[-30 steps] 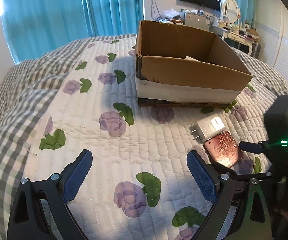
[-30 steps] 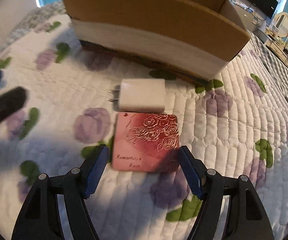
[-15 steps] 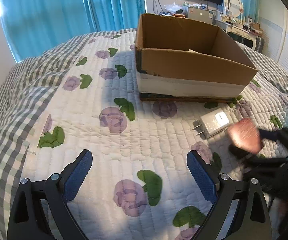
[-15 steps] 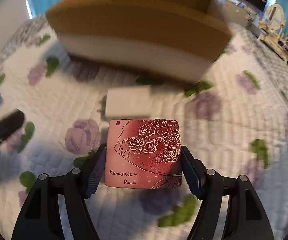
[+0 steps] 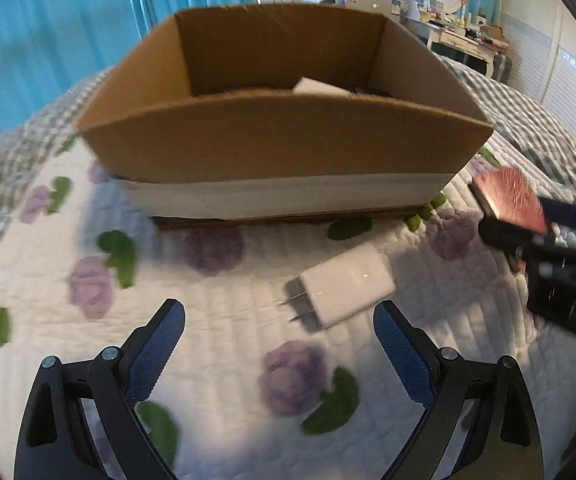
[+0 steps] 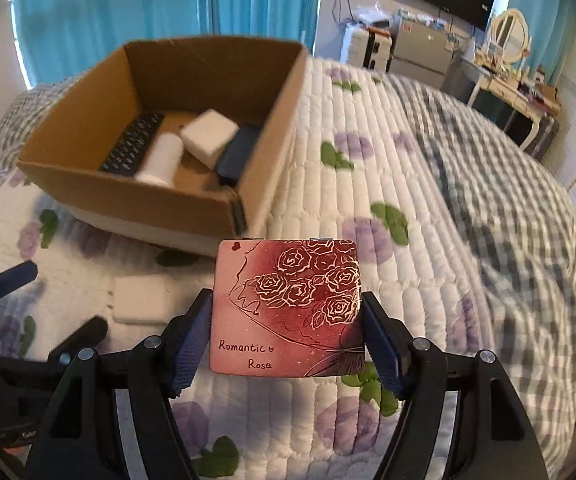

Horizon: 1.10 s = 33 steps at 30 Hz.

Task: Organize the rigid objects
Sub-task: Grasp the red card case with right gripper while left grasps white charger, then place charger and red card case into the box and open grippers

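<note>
A flat pink-red case (image 6: 288, 312) printed with roses and the words "Romantic Rose" is clamped between the blue pads of the right gripper (image 6: 287, 336) and held clear of the flowered quilt (image 6: 368, 152). The left gripper (image 5: 279, 334) is seen with its fingers spread and nothing between them, above the quilt. Just beyond its fingertips a white plug adapter (image 5: 344, 284) lies flat on the quilt. Farther back stands an open cardboard box (image 6: 127, 194); inside are a black remote (image 6: 133, 144), a white cylinder (image 6: 161, 158), a white block (image 6: 209, 136) and a dark flat item (image 6: 239, 152).
</note>
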{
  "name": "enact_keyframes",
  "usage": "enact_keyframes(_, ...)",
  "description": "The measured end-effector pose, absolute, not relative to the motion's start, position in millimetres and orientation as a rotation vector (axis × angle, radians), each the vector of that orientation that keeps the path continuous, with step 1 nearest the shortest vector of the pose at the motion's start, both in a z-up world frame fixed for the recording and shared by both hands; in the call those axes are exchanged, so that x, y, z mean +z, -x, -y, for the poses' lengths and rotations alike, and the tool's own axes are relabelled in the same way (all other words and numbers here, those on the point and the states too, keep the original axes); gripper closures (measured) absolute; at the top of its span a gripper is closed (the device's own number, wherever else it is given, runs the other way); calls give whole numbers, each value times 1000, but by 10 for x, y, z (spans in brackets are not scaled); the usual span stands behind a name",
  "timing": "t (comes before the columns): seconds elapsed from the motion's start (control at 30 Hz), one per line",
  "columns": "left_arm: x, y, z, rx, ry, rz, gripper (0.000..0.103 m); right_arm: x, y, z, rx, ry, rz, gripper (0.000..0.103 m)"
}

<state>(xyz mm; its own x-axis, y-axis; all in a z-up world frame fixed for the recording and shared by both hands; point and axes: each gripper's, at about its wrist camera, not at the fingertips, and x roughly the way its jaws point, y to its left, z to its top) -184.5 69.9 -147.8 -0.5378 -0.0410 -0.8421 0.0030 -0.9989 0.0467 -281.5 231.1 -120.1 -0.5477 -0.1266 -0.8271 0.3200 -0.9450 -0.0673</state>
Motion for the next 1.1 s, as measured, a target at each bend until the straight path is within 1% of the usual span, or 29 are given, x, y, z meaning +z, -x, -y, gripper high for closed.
enact_keyframes(0.1,-1576,1896,-777,-2748,-1521,63,6,-1317,2830,-2359,-2539,-1368,-285,32)
enact_keyframes(0.3,-1654,1991,-856,-2769,-1524,33,6,-1339,2774,-2485,-2572,-1392,-214,32)
enact_keyframes(0.4,-1730,2076,-921,-2759,-1526,57,7,-1388,2796,-2505,-2572,-1425,-202,32)
enact_keyframes(0.43,-1759,2107,-933,-2756,-1527,71,12,-1389,2793,-2510,-2573,-1429,-199,32)
enact_keyframes(0.47,-1802,2128,-960,-2756,-1540,86,27,-1383,2790,-2514,-2575,-1426,-195,32)
enact_keyframes(0.5,-1830,2137,-976,-2753,-1552,95,30,-1377,2787,-2513,-2576,-1422,-194,32)
enact_keyframes(0.6,-1818,2107,-980,-2769,-1540,111,31,-1388,2775,-2514,-2580,-1424,-198,32)
enact_keyframes(0.63,-1793,2086,-966,-2786,-1541,97,38,-1386,2768,-2512,-2581,-1424,-199,32)
enact_keyframes(0.9,-1551,1806,-889,-2813,-1507,107,38,-1318,2619,-2535,-2617,-1383,-191,32)
enact_keyframes(1.1,-1226,1566,-740,-2830,-1480,93,38,-1143,2437,-2444,-2625,-1323,-219,32)
